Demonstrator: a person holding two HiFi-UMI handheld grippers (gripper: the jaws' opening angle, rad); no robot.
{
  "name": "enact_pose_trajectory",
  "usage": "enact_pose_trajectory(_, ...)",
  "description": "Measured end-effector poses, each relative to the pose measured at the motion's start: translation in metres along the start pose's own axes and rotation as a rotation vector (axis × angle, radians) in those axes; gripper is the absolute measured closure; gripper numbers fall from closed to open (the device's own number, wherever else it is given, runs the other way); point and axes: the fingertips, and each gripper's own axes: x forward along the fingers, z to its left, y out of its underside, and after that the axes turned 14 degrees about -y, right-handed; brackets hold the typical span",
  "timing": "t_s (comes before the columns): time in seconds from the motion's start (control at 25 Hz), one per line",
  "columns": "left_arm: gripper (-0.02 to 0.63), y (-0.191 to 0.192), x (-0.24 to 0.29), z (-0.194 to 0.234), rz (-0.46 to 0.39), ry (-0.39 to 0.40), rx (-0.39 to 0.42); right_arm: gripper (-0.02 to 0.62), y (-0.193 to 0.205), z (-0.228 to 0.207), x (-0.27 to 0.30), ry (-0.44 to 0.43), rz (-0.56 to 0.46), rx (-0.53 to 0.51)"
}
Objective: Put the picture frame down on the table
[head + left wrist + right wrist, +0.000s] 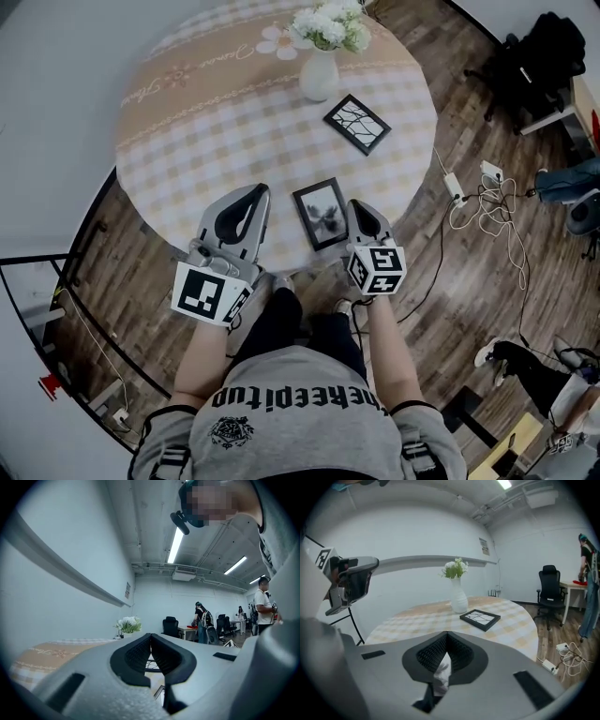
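1. Two picture frames lie flat on the table: the near picture frame at its front edge, the far picture frame beside one flower vase.
2. The left hand-held gripper and the right hand-held gripper flank the near picture frame, both with jaws pressed together and gripping nothing.

Bright ceiling-tube light, fisheye-warped, vignetted edges.

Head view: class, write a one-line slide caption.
Both shut, the left claw and right claw flank the nearer picture frame lying flat on the table.
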Motion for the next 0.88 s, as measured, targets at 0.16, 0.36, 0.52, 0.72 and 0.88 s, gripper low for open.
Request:
enact_pose_trajectory(0.16, 0.589, -0.010, -0.017, -0.019, -0.018, -0.025, -0.005, 0.589, -0.029, 0.021, -0.020, -0.076, -0.057, -0.040)
enact_pose_trajectory(0.36, 0.589, -0.027, -0.038, -0.043, -0.060, -0.091, 0.009, 0.589, -0.071, 0.045, -0.052, -0.176, -0.118, -0.103)
enact_pose_trajectory(0.52, 0.589, -0.039, -0.059, -0.061, -0.082, -0.149, 0.027, 0.589, -0.094, 0.063, -0.083, -0.239, -0.168, -0.138)
enact_pose_trajectory(0.72, 0.589, -0.050, -0.082, -0.088, -0.113, -0.212, 0.048, 0.589, -0.113, 0.076, -0.123, -0.304, -0.204, -0.182)
enact_pose_trajectory(0.88, 0.589, -0.056, -0.097, -0.110, -0.133, -0.248, 0.058, 0.589, -0.121, 0.083, -0.152, -0.343, -0.226, -0.227)
